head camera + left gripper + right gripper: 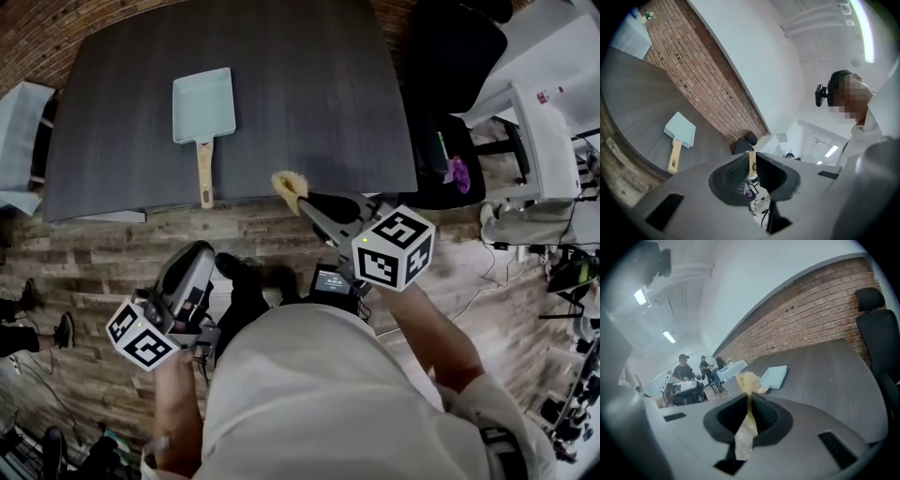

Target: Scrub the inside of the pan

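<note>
I record a dark grey table (pixel 309 84) filling the upper centre of the head view. A red brick wall (pixel 56 28) runs behind it at the upper left. In the right gripper view the same brick runs along the table's far side beneath a plain white wall (pixel 754 282). The floor (pixel 94 253) below me is wood-effect plank in mixed brown and grey. A black office chair (pixel 450 56) stands at the table's upper-right corner. White furniture (pixel 544 141) and loose gear with cables (pixel 567 272) occupy the right edge. A ceiling strip light (pixel 866 33) is lit. A white-covered table (pixel 731 370) stands at the far end of the room.
</note>
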Available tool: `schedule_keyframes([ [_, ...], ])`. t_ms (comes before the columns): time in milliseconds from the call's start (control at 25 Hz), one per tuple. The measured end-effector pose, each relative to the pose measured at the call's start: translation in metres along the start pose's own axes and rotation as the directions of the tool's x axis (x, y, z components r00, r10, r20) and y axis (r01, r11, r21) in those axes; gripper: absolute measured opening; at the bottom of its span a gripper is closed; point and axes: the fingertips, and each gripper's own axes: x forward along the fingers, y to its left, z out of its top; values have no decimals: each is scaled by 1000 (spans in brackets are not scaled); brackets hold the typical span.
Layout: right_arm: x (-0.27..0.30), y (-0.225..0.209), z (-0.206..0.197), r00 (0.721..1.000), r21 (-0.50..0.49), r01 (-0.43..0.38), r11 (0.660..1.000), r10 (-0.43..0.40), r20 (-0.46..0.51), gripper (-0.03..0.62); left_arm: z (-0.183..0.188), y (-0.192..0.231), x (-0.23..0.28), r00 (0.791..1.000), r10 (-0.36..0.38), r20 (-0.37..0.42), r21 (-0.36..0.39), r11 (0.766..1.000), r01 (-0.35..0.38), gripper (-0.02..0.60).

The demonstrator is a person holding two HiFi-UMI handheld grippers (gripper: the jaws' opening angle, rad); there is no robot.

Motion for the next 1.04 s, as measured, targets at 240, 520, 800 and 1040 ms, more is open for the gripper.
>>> schedule_keyframes([
  [240,-21,11,-4,998,-1,-45,999,45,34,35,-17,-27,-11,1000,19,18,9,1000,-19,51],
  [520,-33,26,12,995,-24,-41,999,43,84,35,-15,-45,-5,999,-50,0,24,998,50,51],
  [800,-14,67,27,989,-31,-78,996,82,124,34,8,-53,-30,996,-87,14,53,995,86,52],
  [1040,9,111,28,984,-50,-121,991,126,123,34,18,-50,-62,994,-105,35,33,994,103,62],
])
